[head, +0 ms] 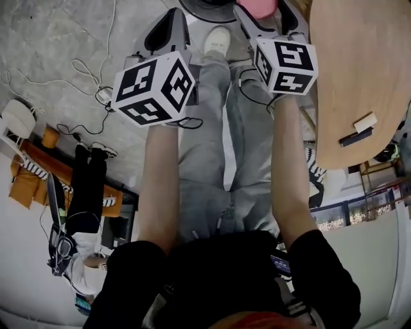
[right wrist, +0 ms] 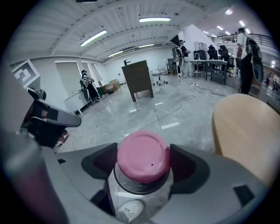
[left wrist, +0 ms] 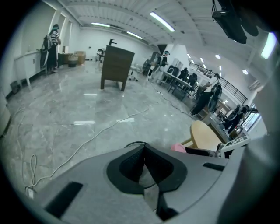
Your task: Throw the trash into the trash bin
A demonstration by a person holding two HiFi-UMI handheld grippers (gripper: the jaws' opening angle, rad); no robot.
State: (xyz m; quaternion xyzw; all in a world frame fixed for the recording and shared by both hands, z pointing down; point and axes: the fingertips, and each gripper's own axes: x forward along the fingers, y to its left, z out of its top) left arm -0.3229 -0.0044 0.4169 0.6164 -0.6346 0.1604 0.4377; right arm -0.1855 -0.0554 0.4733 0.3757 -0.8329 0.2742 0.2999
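My right gripper (right wrist: 144, 164) is shut on a clear cup with a pink lid (right wrist: 143, 155), the lid's top facing the camera. In the head view the pink lid (head: 262, 6) shows between that gripper's jaws (head: 263, 14) at the top edge. A dark round rim, apparently the trash bin (head: 207, 6), lies on the floor just left of it, mostly cut off. My left gripper (head: 172, 22) is beside the bin. Its black pads (left wrist: 131, 164) meet with nothing between them, and a thin dark rim (left wrist: 131, 144) shows just past them.
A round wooden table (head: 359, 71) stands at the right with a small white and black item (head: 359, 128) on it. My own shoe (head: 217, 40) is near the bin. Cables (head: 83, 71) run over the grey floor at the left. A dark cabinet (left wrist: 116, 65) stands far off.
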